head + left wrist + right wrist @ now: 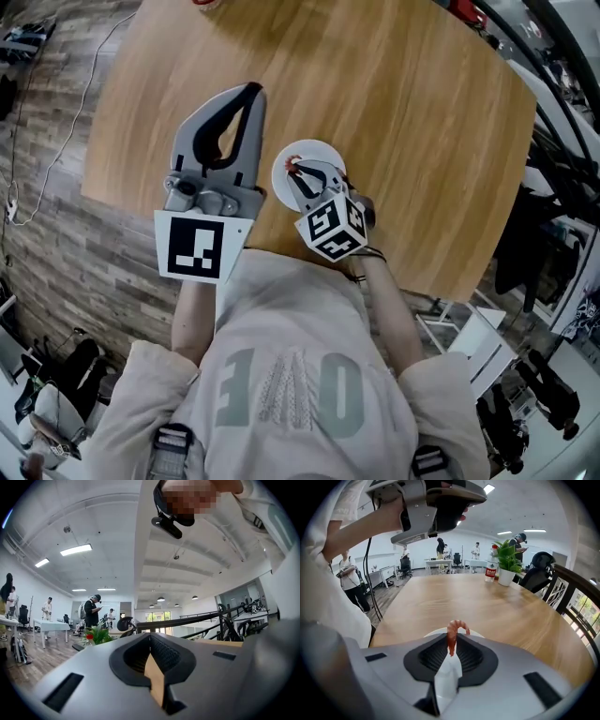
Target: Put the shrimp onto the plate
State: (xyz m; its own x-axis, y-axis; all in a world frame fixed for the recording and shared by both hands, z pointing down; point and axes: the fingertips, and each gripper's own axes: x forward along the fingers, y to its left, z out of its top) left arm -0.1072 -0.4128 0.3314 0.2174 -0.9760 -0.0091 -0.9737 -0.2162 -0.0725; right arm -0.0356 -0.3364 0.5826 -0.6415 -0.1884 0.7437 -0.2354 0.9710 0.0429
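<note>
Your right gripper (453,641) pinches the curly orange shrimp (454,631) between narrow jaws. It hangs over the round white plate (284,178) by the near edge of the smooth wooden table (394,84), maybe not touching. Your left gripper (150,637) is up in the air, jaws together, empty. A leafy green plant (506,550) and a clear bottle (491,569) stand at the far edge.

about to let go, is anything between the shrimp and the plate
Nothing visible does. The right gripper holds the shrimp in its jaws directly over the white plate, whose visible surface is bare. The left gripper is off to the side.
</note>
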